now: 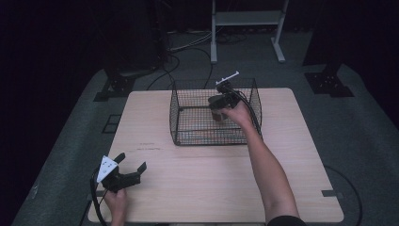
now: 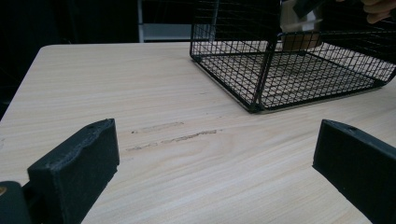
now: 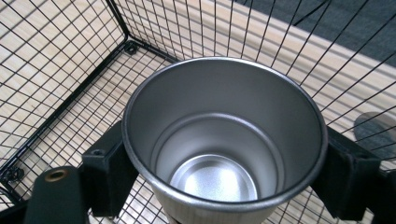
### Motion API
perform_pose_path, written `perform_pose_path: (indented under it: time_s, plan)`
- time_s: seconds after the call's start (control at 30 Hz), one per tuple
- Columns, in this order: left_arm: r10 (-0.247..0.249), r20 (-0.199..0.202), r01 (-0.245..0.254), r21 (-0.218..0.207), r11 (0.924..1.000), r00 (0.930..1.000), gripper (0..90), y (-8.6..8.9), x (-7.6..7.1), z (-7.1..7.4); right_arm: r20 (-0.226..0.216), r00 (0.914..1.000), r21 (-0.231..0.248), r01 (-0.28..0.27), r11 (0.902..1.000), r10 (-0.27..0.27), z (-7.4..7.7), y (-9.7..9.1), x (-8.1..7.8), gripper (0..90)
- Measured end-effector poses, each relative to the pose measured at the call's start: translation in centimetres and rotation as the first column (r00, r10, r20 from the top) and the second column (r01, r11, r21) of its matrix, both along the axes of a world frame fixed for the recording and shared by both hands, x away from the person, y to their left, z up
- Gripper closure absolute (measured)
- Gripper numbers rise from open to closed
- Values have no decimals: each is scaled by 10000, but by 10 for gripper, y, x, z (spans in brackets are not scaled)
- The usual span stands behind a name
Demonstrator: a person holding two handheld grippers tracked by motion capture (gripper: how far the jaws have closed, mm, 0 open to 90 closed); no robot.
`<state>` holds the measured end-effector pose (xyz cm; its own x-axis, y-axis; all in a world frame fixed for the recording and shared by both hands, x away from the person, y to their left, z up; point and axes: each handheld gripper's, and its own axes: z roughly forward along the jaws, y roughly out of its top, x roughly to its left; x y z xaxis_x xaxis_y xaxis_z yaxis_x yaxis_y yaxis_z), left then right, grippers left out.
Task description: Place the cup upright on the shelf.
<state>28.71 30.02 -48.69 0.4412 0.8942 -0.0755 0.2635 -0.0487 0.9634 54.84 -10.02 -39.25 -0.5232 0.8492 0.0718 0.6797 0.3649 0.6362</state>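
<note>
The right tongs (image 3: 224, 177) are clamped on a steel cup (image 3: 224, 140), one jaw pressed to each side of its wall, mouth facing up. Cup and tongs hang inside the black wire basket (image 1: 188, 101), above its mesh floor. The left tongs (image 1: 129, 167) rest apart with nothing between them, well short of the basket, low over the tabletop (image 1: 211, 179).

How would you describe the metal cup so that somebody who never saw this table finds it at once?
Look at the wooden table, then at the black wire basket on its far half. Inside the basket, the right tool grips a silver metal cup by its sides, upright and empty. It is the one shiny round thing among black wire and black tools.
</note>
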Motion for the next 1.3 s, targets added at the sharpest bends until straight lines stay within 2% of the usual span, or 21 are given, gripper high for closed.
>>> perform_pose_path:
  time_s: [0.33,0.67,0.93,1.3]
  plan:
    - [14,38,-13,-51,10000,10000,0,0,0,0,-275,9995,-433,144,9990,-156,-10,0,5,180]
    - [-22,10,22,-13,10000,10000,0,0,0,0,-427,9986,-204,304,9993,-312,-13,3,9,179]
    - [-18,19,18,-18,10000,10000,0,0,0,0,-352,9989,-544,291,9981,-310,-18,6,12,179]
    - [-31,4,31,17,10000,10000,0,0,-1,0,-395,9988,-591,249,9979,-273,-21,5,14,178]
